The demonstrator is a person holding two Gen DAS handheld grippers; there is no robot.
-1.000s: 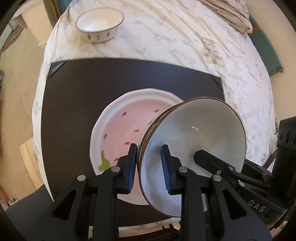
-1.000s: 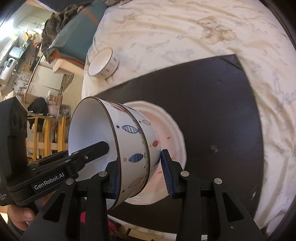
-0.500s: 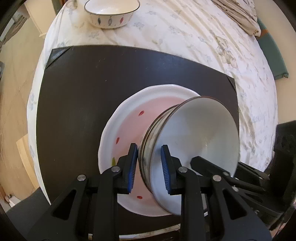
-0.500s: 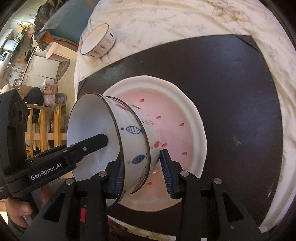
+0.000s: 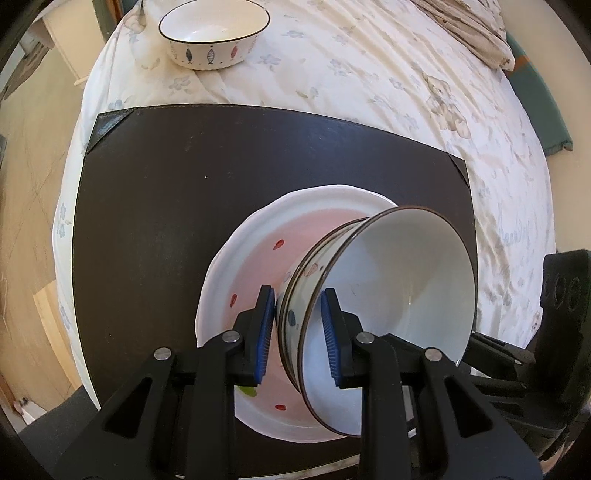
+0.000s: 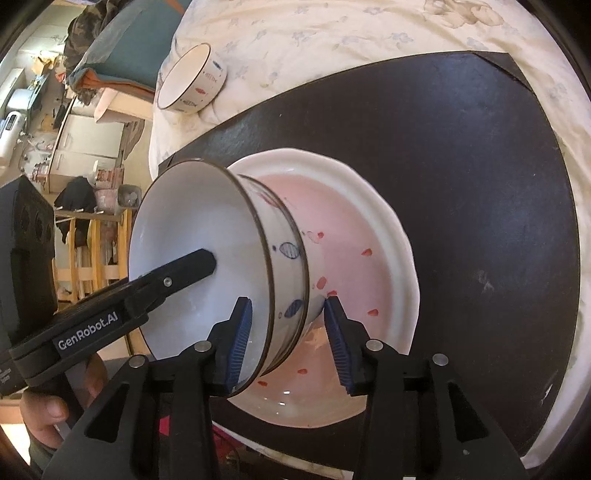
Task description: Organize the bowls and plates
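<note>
Soft, warm daylight fills both views, bright and even on the pale quilt. The dark mat shows a faint sheen, and the bowl interior a small glint. Shadows are weak. Focus is sharp with no motion blur. Fisheye bending curves straight edges, and black vignetting cuts the corners

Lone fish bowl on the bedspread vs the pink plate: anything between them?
Nothing stands there. In the left wrist view only bare bedspread and bare dark mat lie between the lone bowl and the pink plate.
</note>
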